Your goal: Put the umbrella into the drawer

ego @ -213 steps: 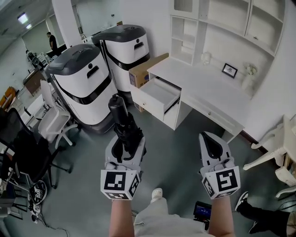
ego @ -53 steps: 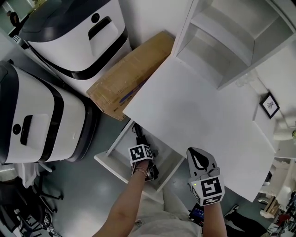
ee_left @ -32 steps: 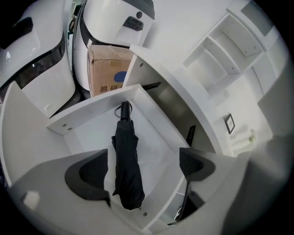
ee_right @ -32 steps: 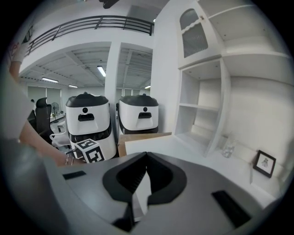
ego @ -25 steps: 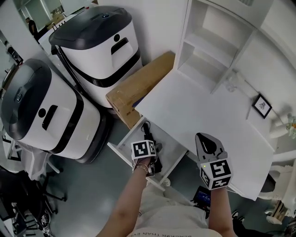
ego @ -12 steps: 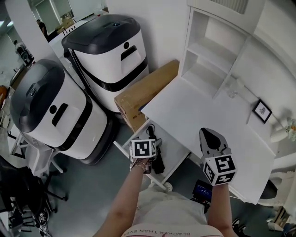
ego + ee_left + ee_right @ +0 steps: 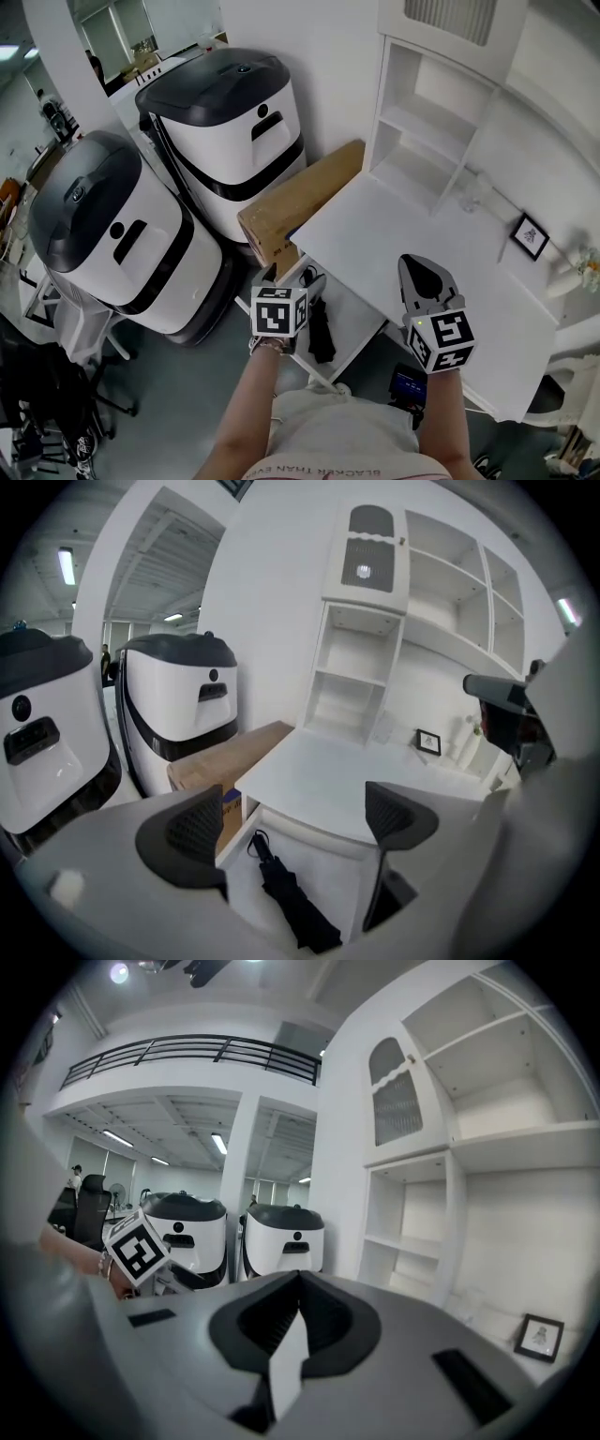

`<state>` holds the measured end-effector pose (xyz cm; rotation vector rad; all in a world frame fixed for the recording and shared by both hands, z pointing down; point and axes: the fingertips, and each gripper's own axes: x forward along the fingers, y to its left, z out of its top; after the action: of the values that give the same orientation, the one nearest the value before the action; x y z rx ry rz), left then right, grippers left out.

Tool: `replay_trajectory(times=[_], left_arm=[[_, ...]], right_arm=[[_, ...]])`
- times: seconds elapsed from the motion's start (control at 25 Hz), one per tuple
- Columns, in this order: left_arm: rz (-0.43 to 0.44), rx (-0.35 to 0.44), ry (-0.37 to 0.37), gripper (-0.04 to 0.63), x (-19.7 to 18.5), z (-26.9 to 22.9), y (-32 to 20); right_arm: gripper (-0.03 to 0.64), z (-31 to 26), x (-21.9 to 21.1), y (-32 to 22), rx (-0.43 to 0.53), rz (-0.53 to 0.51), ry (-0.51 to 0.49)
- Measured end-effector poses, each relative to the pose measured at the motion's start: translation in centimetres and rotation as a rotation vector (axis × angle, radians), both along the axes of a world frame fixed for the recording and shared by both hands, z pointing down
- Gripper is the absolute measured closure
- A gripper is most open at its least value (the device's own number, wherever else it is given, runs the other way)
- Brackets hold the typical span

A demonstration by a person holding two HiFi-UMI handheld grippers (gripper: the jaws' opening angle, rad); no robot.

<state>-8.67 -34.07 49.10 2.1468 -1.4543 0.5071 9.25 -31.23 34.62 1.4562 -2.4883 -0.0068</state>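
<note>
The folded black umbrella [image 7: 289, 897] lies inside the open white drawer [image 7: 353, 892] under the desk; in the head view the umbrella [image 7: 320, 330] shows in the drawer [image 7: 352, 322] beside my left hand. My left gripper [image 7: 291, 827] is open and empty, held above and in front of the drawer, apart from the umbrella. In the head view the left gripper [image 7: 286, 286] hangs over the drawer's left edge. My right gripper [image 7: 423, 279] is shut with nothing in it, over the desk's front edge; in its own view the right gripper [image 7: 298, 1321] points at the shelves.
The white desk top [image 7: 412, 253] carries a shelf unit [image 7: 422, 131] and a small framed picture [image 7: 525, 236]. A cardboard box [image 7: 300, 211] leans left of the desk. Two large white-and-black machines [image 7: 225, 122] stand to the left. A dark device [image 7: 409, 384] lies on the floor.
The left gripper has let go of the umbrella, opened and drawn back up from the drawer; the umbrella stays lying inside. The head view has pulled back. The right gripper stays shut.
</note>
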Motion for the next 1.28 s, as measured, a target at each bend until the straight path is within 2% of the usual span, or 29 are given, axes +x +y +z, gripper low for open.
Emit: replay_trajectory(times=[0.12,0.24,0.32,0.48,0.76,0.92,1.28], left_arm=[[0.010,0.079,0.029,0.117,0.1,-2.7,-0.3],[0.007,0.173,0.028,0.154,-0.2,-5.6,-0.7],[-0.009,0.246,0.008,0.214,-0.7,-7.7,-0.9],[-0.070,0.381,-0.011,0.396,-2.4,-11.4,-1.4],[-0.064,0.610,-0.032,0.577,-3.4,-17.9,-0.5],[-0.012,0.705,-0.039,0.586,-3.1,-20.5,0.5],[0.030,0.845,-0.091,0.586,-3.0,-25.4,2.7]], right_arm=[[0.611,-0.8,-0.1,-0.2,0.020,0.000,0.003],[0.609,-1.7,-0.2,-0.4,0.039,-0.003,0.010],[0.610,-2.2,-0.2,-0.5,0.054,-0.005,0.018],[0.609,-3.5,-0.4,-0.7,0.089,-0.007,0.027],[0.609,-5.7,-0.6,-0.7,0.140,0.002,0.009],[0.609,-6.6,-0.4,-0.5,0.158,0.031,-0.002],[0.611,-9.5,0.0,0.5,0.226,0.067,-0.053]])
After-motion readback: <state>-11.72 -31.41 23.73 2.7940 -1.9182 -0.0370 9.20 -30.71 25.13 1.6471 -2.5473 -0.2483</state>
